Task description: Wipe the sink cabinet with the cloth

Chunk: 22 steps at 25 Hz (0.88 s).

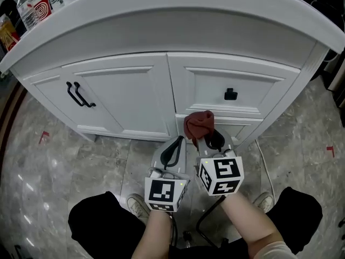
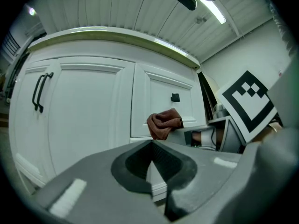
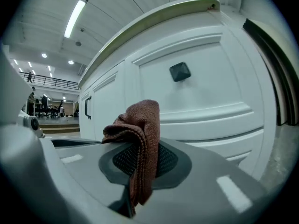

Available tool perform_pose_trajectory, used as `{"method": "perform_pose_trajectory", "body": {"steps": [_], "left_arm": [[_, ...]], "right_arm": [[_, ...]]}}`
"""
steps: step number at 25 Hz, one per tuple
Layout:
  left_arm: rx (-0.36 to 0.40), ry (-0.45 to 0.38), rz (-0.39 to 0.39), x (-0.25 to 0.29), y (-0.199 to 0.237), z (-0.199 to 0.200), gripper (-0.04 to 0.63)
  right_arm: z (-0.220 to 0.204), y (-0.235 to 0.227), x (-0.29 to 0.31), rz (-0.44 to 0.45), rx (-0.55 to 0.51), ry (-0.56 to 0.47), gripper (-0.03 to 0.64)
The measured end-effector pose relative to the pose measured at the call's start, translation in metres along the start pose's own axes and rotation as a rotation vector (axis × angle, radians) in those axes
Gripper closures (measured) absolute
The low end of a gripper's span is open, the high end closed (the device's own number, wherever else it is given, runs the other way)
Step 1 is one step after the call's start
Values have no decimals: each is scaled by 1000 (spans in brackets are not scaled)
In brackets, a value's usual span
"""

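Observation:
The white sink cabinet (image 1: pixel 140 90) fills the head view, with a door on the left and drawers on the right. A brown cloth (image 1: pixel 199 124) is bunched in my right gripper (image 1: pixel 206 137), which is shut on it just in front of the lower drawer. From the right gripper view the cloth (image 3: pixel 138 139) droops over the jaws below the upper drawer's black knob (image 3: pixel 180 71). My left gripper (image 1: pixel 173 149) sits beside the right one, shut and empty, pointing at the cabinet's base. The cloth (image 2: pixel 163 123) also shows in the left gripper view.
A black bar handle (image 1: pixel 80 96) is on the left door and a black knob (image 1: pixel 230 94) on the upper drawer. Bottles (image 1: pixel 33 5) stand on the countertop's far left. Marbled floor tiles (image 1: pixel 48 161) surround the cabinet. The person's shoes (image 1: pixel 138 205) are near its foot.

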<state>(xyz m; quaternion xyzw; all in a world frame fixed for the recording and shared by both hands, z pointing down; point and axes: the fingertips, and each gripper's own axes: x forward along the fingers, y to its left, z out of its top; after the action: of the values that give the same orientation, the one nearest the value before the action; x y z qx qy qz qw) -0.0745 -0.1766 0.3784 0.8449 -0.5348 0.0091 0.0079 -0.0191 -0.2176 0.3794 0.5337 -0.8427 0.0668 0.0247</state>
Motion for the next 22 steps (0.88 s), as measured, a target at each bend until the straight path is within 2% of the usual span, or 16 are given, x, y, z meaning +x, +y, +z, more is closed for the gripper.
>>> {"method": "perform_pose_trajectory", "body": {"steps": [4,10,22], "left_arm": [[-5,2,43,-6,25,-5,595],[-33,-7,84,-11,44,-9,595],[-20,12,-9,17,-4,-19,595]], "right_arm": [[-16,28,25,59,-21,31,535],[-44,28,43,74,48,89,533],[-51,-14,23,26,37,87,532]]}}
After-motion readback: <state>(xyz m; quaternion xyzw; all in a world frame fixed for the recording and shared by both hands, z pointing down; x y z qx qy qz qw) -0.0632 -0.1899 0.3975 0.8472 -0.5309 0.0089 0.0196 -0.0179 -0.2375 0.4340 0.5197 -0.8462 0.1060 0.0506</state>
